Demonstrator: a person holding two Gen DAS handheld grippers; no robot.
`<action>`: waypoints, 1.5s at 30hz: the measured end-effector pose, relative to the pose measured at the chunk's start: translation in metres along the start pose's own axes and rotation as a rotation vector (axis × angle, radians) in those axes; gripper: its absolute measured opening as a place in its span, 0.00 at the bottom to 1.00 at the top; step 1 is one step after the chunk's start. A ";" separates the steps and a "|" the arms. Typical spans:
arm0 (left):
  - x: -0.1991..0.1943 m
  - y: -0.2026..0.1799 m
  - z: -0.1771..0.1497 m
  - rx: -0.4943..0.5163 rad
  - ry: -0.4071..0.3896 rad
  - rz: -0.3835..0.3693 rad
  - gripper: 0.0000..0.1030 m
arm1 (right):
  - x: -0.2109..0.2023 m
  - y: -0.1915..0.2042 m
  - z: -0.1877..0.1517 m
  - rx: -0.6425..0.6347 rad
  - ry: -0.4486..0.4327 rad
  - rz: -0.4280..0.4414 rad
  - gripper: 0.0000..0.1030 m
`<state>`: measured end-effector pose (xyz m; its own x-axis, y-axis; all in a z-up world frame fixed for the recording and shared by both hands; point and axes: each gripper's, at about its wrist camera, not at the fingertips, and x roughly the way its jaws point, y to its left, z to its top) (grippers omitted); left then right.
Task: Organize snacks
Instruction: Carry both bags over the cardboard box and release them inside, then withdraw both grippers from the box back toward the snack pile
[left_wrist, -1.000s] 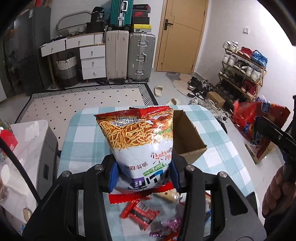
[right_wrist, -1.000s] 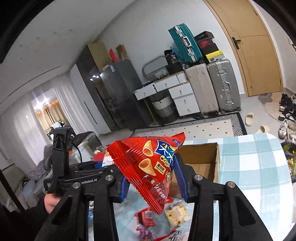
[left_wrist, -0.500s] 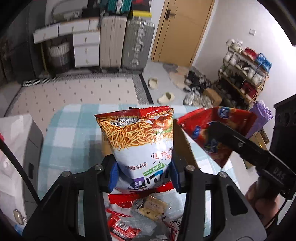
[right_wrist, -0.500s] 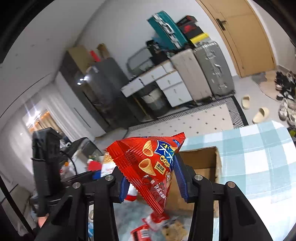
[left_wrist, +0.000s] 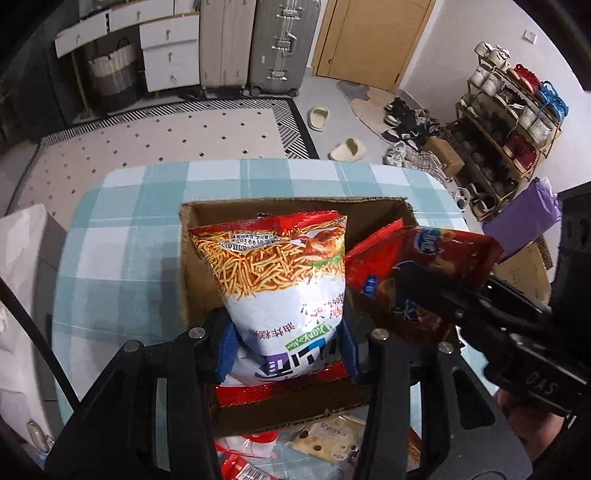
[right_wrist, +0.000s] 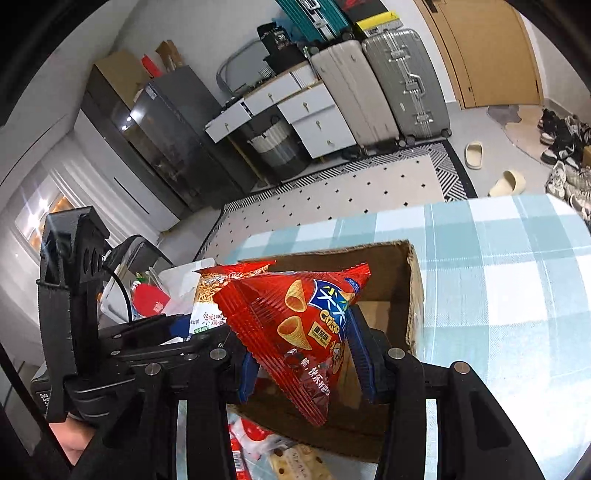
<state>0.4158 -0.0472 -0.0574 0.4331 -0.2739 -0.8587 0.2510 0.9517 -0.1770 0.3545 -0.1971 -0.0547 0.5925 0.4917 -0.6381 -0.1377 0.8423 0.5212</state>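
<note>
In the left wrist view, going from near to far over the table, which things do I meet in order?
Cracker packet → noodle snack bag held in the left gripper → far wall of the cardboard box → bare checked tablecloth.

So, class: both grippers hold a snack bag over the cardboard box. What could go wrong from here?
1. The noodle-snack bag and the red cone-crisp bag sit side by side, so they may collide or jam going into the cardboard box.
2. The left gripper grips its bag near the bottom, so it could tip.
</note>
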 end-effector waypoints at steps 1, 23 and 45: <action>0.004 0.001 -0.002 0.003 0.004 0.009 0.41 | 0.005 -0.002 0.000 -0.004 0.010 -0.006 0.43; -0.027 -0.001 -0.017 -0.011 -0.118 0.121 0.77 | -0.006 0.006 0.003 -0.063 -0.037 -0.041 0.50; -0.200 -0.038 -0.109 0.034 -0.411 0.152 0.82 | -0.130 0.082 -0.056 -0.127 -0.250 0.078 0.68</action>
<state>0.2256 -0.0130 0.0692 0.7738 -0.1698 -0.6102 0.1828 0.9823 -0.0415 0.2221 -0.1798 0.0392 0.7512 0.4995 -0.4316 -0.2793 0.8329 0.4778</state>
